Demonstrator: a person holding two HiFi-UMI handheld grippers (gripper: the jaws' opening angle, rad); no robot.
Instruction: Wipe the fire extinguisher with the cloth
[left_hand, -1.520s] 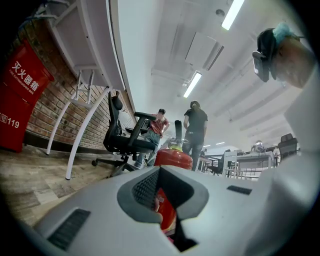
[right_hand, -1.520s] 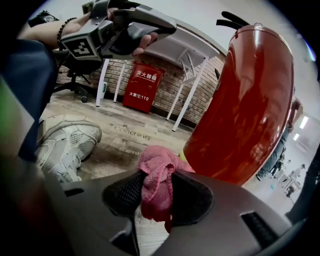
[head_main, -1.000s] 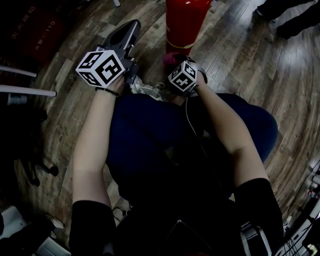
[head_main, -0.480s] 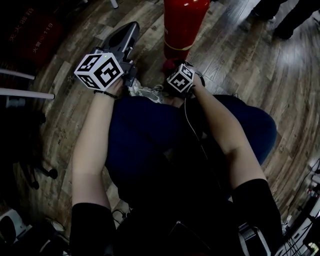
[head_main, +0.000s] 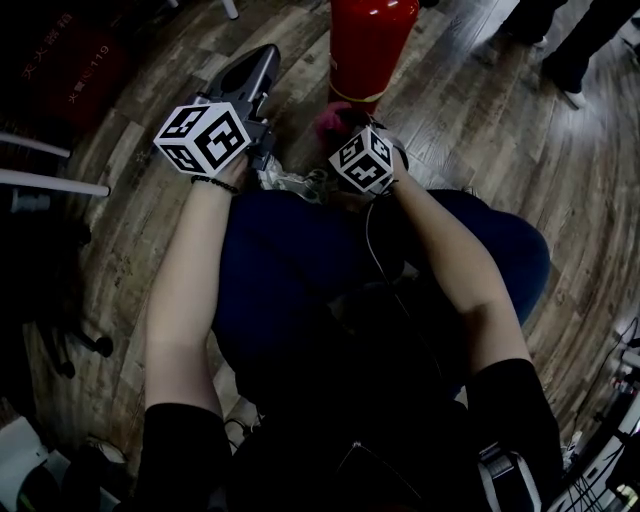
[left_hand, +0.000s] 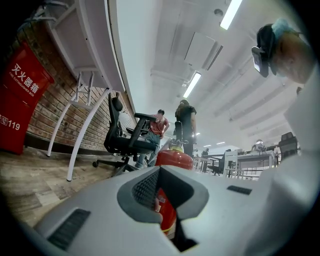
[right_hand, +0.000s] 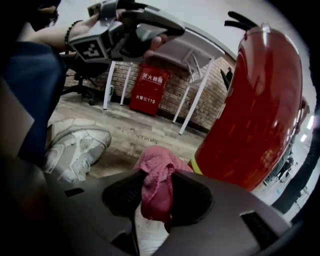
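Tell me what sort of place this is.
Probably an open-plan office or lab. A black office chair stands by a brick wall, desks fill the background under ceiling strip lights, and a red fire cabinet marked 119 stands against the wall.

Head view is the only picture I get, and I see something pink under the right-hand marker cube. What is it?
Observer: A pink cloth, pinched in the jaws of the right gripper, low beside the red fire extinguisher.
Operator: Is the other gripper holding anything?
Observer: No. The left gripper has its jaws together with nothing between them.
Operator: My picture cuts off the extinguisher's top. What is up there?
Observer: A black handle.
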